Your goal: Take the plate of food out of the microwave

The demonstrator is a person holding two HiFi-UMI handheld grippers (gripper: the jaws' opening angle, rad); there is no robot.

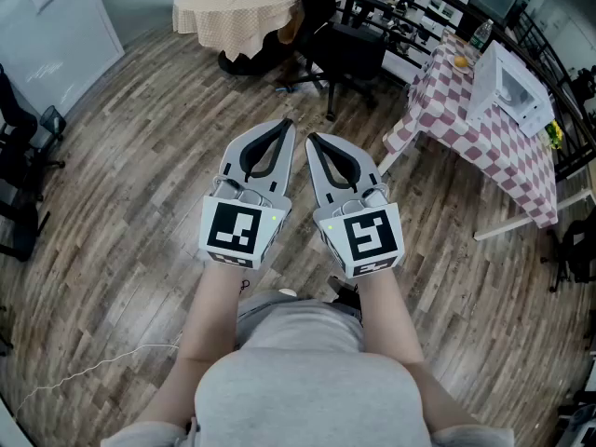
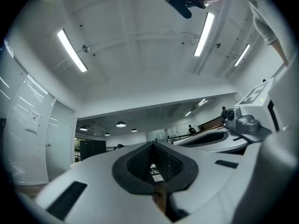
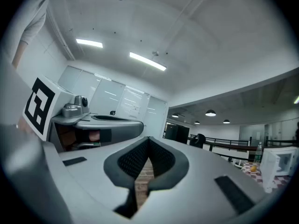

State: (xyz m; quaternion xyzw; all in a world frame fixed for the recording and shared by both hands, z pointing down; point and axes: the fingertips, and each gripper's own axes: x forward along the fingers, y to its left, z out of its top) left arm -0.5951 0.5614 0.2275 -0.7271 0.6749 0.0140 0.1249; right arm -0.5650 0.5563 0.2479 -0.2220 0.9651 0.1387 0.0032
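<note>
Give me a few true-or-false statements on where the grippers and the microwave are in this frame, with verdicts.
1. The left gripper and the right gripper are both shut and empty. True.
2. The right gripper touches the microwave. False: it is well apart from it, held in front of the person.
3. The grippers are side by side above the floor. True.
4. The microwave stands on the floor. False: it stands on the table with the checked cloth.

Black office chair [image 1: 349, 49] between beige-clothed round table [image 1: 233, 12] and checkered table [image 1: 466, 138]
</note>
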